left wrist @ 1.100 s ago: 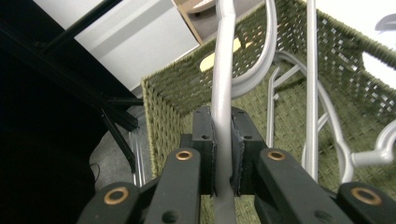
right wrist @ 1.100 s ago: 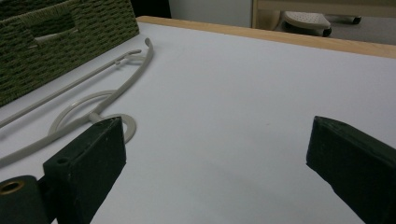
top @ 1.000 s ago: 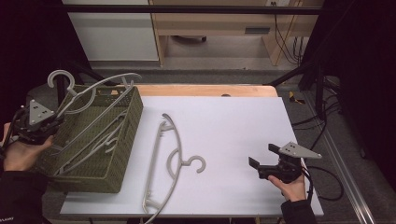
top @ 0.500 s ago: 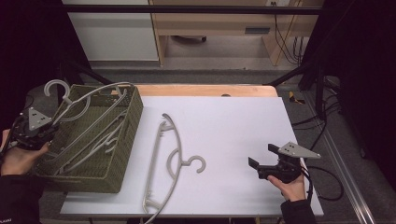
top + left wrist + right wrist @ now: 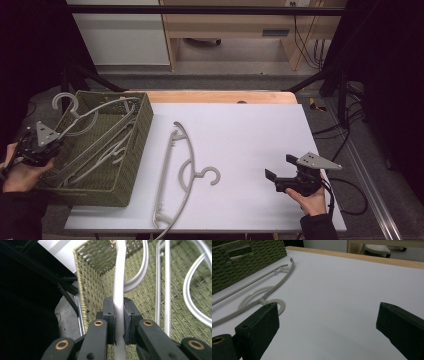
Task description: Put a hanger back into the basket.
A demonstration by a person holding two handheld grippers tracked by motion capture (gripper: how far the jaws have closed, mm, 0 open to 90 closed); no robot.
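A green woven basket [image 5: 135, 150] stands at the table's left with several grey hangers in it. My left gripper [image 5: 47, 145] is at the basket's near left corner, shut on the bar of one grey hanger [image 5: 90, 116] whose hook sticks up over the far left rim. In the left gripper view the pads [image 5: 110, 315] pinch that grey bar [image 5: 119, 290] above the basket's floor [image 5: 150, 297]. Another grey hanger [image 5: 175, 170] lies flat on the white tabletop. My right gripper [image 5: 280, 175] rests open near the front right, with nothing between its jaws [image 5: 327, 322].
The white tabletop [image 5: 250, 130] has a wooden strip along its far edge. Black frame posts stand at both far corners. A cable trails off the right gripper over the table's right edge. The hanger on the table [image 5: 262, 290] lies left of the right gripper.
My left gripper has sunk with the held hanger, so its hook and arms lie lower in the basket. The right gripper and the hanger on the table have not moved.
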